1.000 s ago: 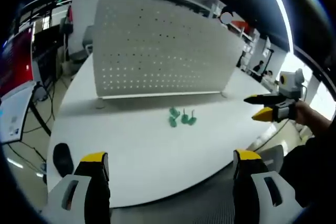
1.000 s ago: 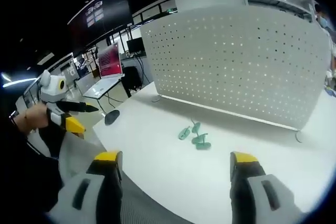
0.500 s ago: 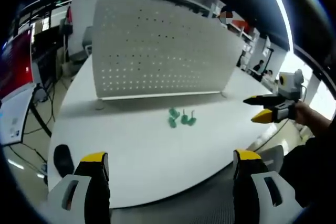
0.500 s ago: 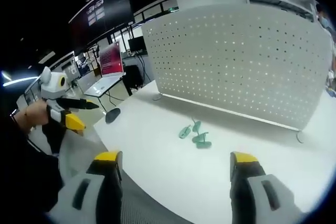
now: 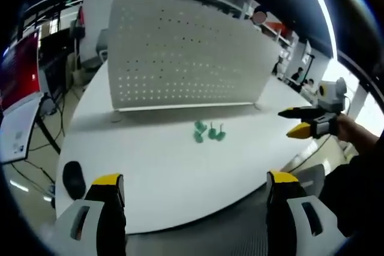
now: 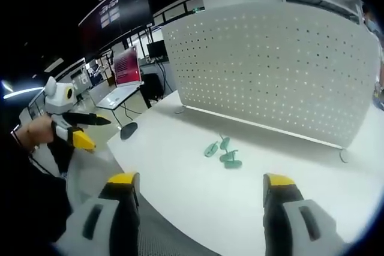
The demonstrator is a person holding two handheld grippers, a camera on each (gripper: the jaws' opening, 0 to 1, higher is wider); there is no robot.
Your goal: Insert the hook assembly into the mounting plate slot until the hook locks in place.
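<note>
1. Hooks (image 5: pixel 208 132) (image 6: pixel 223 152): three green pieces are seen lying on the white bench (image 5: pixel 156 166) (image 6: pixel 198 190), ahead of both tools and just before the upright perforated plate (image 5: pixel 180 58) (image 6: pixel 270 70).
2. Left tool (image 5: pixel 195 187) (image 6: pixel 81 130): jaws are held apart, nothing gripped, over the near bench edge.
3. Right tool (image 6: pixel 198 187) (image 5: pixel 297 121): jaws are held apart, nothing gripped.

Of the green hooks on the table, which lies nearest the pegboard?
In the right gripper view, the green hook at the top of the cluster, closest to the white pegboard. The other two hooks lie further out on the table.
</note>
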